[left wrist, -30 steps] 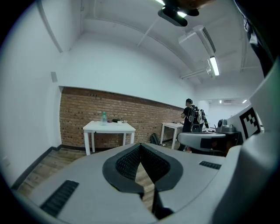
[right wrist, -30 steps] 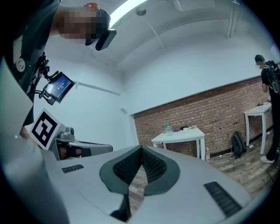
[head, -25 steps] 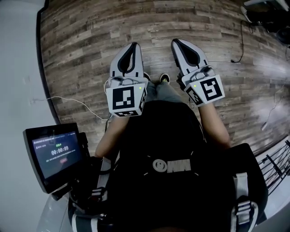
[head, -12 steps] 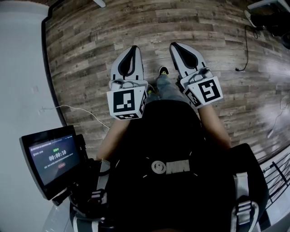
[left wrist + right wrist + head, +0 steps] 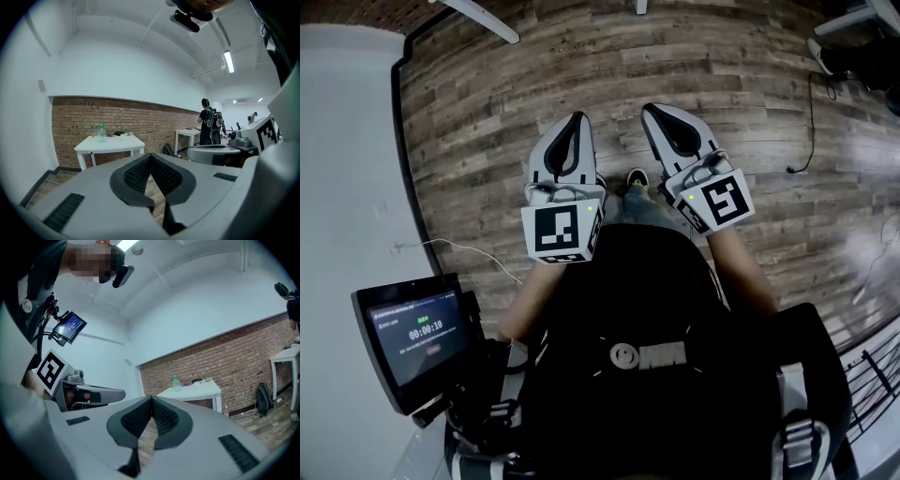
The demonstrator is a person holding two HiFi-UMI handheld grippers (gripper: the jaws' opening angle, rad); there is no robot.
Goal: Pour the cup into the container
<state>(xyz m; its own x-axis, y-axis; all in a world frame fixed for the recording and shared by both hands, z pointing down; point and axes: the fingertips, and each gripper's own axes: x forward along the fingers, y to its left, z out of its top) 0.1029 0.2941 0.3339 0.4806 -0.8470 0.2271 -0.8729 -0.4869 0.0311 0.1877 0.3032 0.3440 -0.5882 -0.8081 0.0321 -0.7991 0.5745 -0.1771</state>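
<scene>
A white table [image 5: 110, 143] stands far off against a brick wall, seen also in the right gripper view as the white table [image 5: 192, 390]. On it stands a clear bottle [image 5: 101, 132] [image 5: 176, 380] beside a few small items too small to tell apart. My left gripper [image 5: 574, 120] [image 5: 150, 155] and right gripper [image 5: 654, 112] [image 5: 151, 398] are held side by side over the wooden floor, pointing roughly level toward that table. Both are shut, pads meeting at the tips, with nothing between them.
A white wall [image 5: 337, 187] runs along the left, with a thin cable [image 5: 459, 246] on the floor by it. A small screen [image 5: 417, 333] hangs at my left hip. Another person [image 5: 208, 126] stands by a second table [image 5: 187, 136]. A bag [image 5: 262, 398] leans against the brick wall.
The floor planks have slid down through the head view and a brick wall base has come in at the top left. Both grippers travelled forward together, still shut.
</scene>
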